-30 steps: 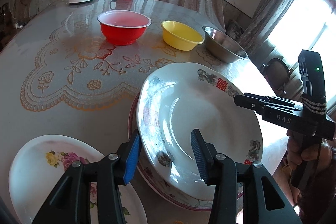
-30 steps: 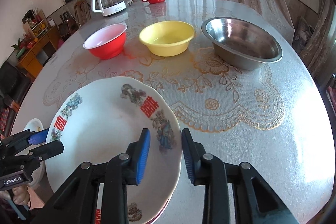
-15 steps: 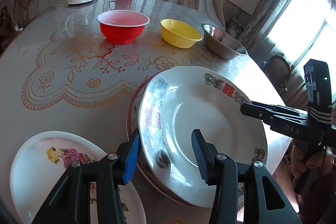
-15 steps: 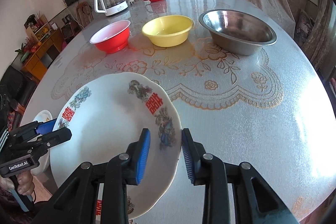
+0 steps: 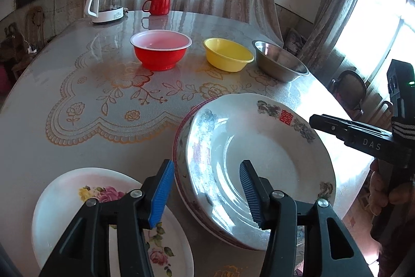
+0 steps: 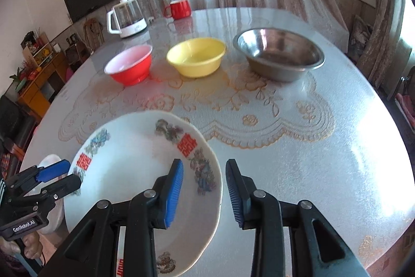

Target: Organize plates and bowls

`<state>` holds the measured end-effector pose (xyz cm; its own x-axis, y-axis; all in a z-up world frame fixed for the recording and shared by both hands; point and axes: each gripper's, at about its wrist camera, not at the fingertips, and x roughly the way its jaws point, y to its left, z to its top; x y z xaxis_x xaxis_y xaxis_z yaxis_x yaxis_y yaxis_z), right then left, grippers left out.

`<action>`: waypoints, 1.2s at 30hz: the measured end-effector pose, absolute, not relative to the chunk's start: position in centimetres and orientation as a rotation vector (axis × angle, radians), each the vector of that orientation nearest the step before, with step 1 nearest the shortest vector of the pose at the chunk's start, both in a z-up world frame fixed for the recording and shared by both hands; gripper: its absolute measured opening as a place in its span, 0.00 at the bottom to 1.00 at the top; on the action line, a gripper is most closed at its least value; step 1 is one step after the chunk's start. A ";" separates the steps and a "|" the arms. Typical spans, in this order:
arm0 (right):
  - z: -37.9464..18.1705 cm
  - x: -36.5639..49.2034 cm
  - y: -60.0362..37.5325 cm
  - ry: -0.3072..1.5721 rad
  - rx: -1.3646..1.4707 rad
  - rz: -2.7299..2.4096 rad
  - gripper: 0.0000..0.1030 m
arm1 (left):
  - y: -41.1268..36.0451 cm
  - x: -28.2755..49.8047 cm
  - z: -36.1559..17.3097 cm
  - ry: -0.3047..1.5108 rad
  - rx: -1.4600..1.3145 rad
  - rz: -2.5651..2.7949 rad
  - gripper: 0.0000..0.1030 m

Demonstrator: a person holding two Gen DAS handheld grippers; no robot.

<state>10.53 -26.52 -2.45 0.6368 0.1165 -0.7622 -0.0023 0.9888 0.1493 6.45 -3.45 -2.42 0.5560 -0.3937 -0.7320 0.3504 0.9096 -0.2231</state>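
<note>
**Both claws open astride the top plate's rim**

Your left claw (image 5: 205, 195) is spread wide, one finger outside the near-left rim of the white plate (image 5: 262, 160), the other over its well; the pads are not pressing it. That plate carries red double-happiness marks and lies on top of a red-rimmed plate (image 5: 181, 131), only a sliver of which shows at its left edge. Take the white plate as your landmark. Just to its left, at the bench (image 5: 33, 126) edge, lies a rose-patterned plate (image 5: 77, 201).

Your right claw (image 6: 203, 195) is also released, its fingers straddling the opposite rim of the white plate (image 6: 129, 178) with a gap on each side. From the left wrist view, this claw (image 5: 319, 121) reaches in at the plate's far-right rim.

Beyond the white plate, well apart from it, three bowls stand in a row: a red bowl (image 5: 160, 52), a yellow bowl (image 5: 228, 57) and a steel bowl (image 5: 280, 64). Farther back are a kettle (image 5: 105, 3) and a red mug (image 5: 157, 5).
</note>
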 end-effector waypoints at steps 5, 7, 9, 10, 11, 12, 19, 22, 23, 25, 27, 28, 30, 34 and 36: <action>-1.4 10.2 -25.2 0.844 0.151 0.161 0.34 | -2.8 6.2 -2.4 0.868 -0.064 -0.420 0.52; -1.3 10.1 -24.6 0.844 0.165 0.204 0.34 | -2.4 6.0 -2.4 0.864 -0.067 -0.412 0.52; -1.4 10.1 -23.8 0.851 0.185 0.254 0.34 | -2.1 5.9 -2.4 0.862 -0.073 -0.407 0.52; -1.5 10.1 -23.3 0.855 0.190 0.275 0.34 | -1.9 5.8 -2.4 0.861 -0.077 -0.401 0.52; -1.6 10.1 -22.9 0.862 0.191 0.295 0.34 | -1.7 5.8 -2.5 0.861 -0.082 -0.395 0.52; -1.6 10.1 -22.4 0.867 0.187 0.311 0.34 | -1.5 5.8 -2.5 0.861 -0.086 -0.391 0.52; -1.2 9.2 -18.9 0.865 0.182 0.494 0.34 | 1.0 5.7 -2.3 0.852 -0.135 -0.352 0.52; -0.7 8.6 -17.1 0.864 0.163 0.604 0.34 | 3.0 5.8 -2.0 0.842 -0.164 -0.313 0.52; -0.7 8.3 -16.4 0.869 0.158 0.643 0.35 | 3.7 5.7 -1.9 0.837 -0.174 -0.296 0.52; -0.8 7.9 -15.0 0.890 0.139 0.710 0.36 | 5.4 5.7 -2.0 0.833 -0.198 -0.260 0.52; -1.2 7.3 -13.3 0.922 0.109 0.771 0.37 | 7.1 5.6 -2.2 0.835 -0.231 -0.228 0.52; -1.5 6.9 -12.6 0.938 0.103 0.801 0.37 | 7.9 5.5 -2.3 0.836 -0.246 -0.213 0.52; -2.1 6.2 -11.1 0.973 0.082 0.858 0.39 | 9.4 5.3 -2.7 0.836 -0.268 -0.178 0.52; -3.5 5.3 -8.9 1.036 0.082 0.925 0.40 | 12.0 4.3 -3.3 0.834 -0.319 -0.135 0.52; -4.3 5.2 -8.1 1.076 0.079 0.925 0.41 | 12.8 3.8 -3.7 0.836 -0.329 -0.124 0.51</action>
<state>5.25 -8.06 -4.35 0.1516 0.6794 -0.7180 -0.6074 0.6370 0.4746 3.81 12.82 -3.72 0.6666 -0.2356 -0.7072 -0.0209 0.9424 -0.3338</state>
